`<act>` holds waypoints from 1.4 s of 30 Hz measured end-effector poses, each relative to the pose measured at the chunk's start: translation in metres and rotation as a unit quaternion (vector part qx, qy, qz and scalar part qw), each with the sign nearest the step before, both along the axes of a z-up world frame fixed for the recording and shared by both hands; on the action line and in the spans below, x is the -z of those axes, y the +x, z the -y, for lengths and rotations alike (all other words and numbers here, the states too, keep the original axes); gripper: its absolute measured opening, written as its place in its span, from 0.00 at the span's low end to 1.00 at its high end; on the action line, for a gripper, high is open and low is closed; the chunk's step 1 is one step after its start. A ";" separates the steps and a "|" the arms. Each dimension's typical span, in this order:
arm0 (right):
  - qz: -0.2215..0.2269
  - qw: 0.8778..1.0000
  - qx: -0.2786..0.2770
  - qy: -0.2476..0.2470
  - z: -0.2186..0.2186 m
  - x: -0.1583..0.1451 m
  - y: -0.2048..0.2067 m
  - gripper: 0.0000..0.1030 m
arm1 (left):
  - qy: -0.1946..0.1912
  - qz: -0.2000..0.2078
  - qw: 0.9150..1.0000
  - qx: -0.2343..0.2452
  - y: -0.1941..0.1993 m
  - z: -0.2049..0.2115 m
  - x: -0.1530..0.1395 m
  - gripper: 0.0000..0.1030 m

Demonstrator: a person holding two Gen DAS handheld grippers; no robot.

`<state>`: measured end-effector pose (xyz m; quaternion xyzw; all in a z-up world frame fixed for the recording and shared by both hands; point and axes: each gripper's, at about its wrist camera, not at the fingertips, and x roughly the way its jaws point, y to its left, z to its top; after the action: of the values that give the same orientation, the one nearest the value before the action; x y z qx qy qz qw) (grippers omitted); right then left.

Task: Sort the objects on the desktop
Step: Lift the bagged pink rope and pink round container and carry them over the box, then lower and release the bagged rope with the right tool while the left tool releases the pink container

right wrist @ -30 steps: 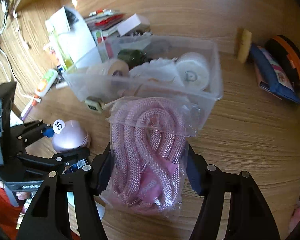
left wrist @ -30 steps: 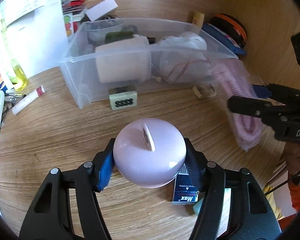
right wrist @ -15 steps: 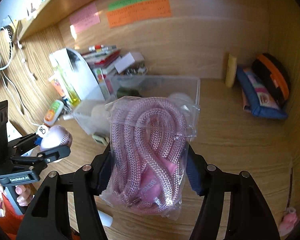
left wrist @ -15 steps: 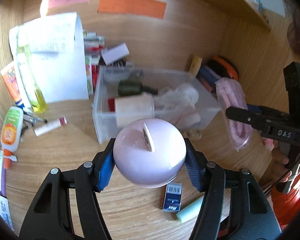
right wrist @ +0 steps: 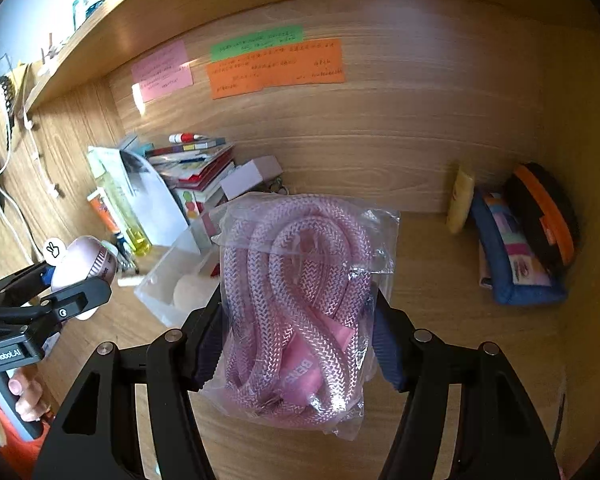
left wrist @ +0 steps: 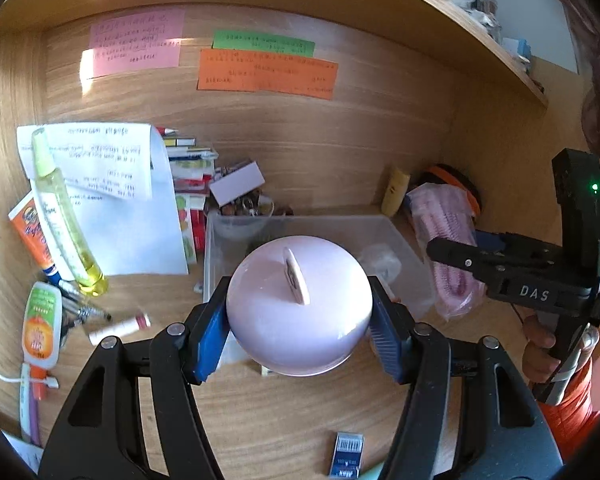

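Both grippers have risen from the desk since a second ago, the clear storage bin (left wrist: 412, 280) dropping lower in each view while the sticky notes on the back panel have come into sight.

Left wrist view: the left gripper (left wrist: 298, 322) holds a lilac dome-shaped gadget (left wrist: 298, 304) squarely between its blue pads (left wrist: 210, 334), jaws about half spread and pressing on both flanks, the piece lifted clear of the wooden desk (left wrist: 284, 412). The gripper tilts downward toward the bin, which sits just beyond and below the dome. The right gripper (left wrist: 456, 254) enters from the right edge, a hand (left wrist: 538, 346) wrapped on its grip.

Right wrist view: the right gripper (right wrist: 298, 340) clamps a clear bag of pink braided rope (right wrist: 296, 296), jaws partly closed on the soft bundle, held above the desk and in front of the bin (right wrist: 168, 280); it too angles downward. The left gripper (right wrist: 60, 280) shows at the left with the dome.

Judged from here, a clean drop means bringing each load over open bin space before lowering (the bin already holds several items), one hand at a time so they do not collide
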<state>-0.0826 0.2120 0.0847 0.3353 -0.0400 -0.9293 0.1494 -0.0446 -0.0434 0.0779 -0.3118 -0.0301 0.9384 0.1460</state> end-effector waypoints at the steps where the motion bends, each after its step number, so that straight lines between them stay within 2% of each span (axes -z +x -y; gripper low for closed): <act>1: -0.003 1.000 -0.001 0.003 0.001 -0.001 -0.004 0.58 | 0.000 -0.001 1.000 -0.001 -0.005 -0.001 0.000 0.61; 10: -0.017 1.000 -0.005 0.009 0.014 -0.005 -0.042 0.58 | -0.005 0.030 0.999 -0.019 -0.058 -0.008 0.013 0.61; 17: 0.037 0.999 -0.009 -0.003 0.021 0.033 -0.080 0.58 | 0.000 0.063 0.997 -0.037 -0.098 -0.004 0.038 0.61; 20: 0.055 0.998 -0.014 -0.015 0.020 0.050 -0.089 0.58 | -0.012 0.067 0.997 -0.040 -0.104 -0.006 0.050 0.61; 24: 0.060 0.998 -0.021 -0.003 0.021 0.063 -0.093 0.58 | -0.012 0.075 0.997 -0.027 -0.111 -0.008 0.064 0.61; 30: 0.036 0.998 -0.012 0.058 0.037 0.068 -0.083 0.60 | -0.031 0.082 0.996 -0.020 -0.112 -0.014 0.075 0.61; 34: 0.026 0.997 -0.008 0.071 0.039 0.070 -0.080 0.60 | -0.010 0.088 0.996 -0.020 -0.114 -0.008 0.076 0.61; 37: 0.021 0.997 -0.009 0.079 0.042 0.071 -0.080 0.66 | 0.001 0.092 0.995 -0.023 -0.114 -0.002 0.077 0.61; 39: 0.021 0.997 -0.017 0.076 0.044 0.072 -0.079 0.75 | 0.002 0.088 0.996 -0.025 -0.113 0.000 0.075 0.61; 42: 0.022 0.997 -0.022 0.068 0.045 0.070 -0.078 0.75 | 0.004 0.074 0.997 -0.027 -0.107 -0.001 0.067 0.61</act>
<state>-0.1605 0.1674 0.0144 0.3661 0.0272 -0.9187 0.1459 -0.1516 -0.0428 0.0104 -0.3791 -0.0527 0.9161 0.1193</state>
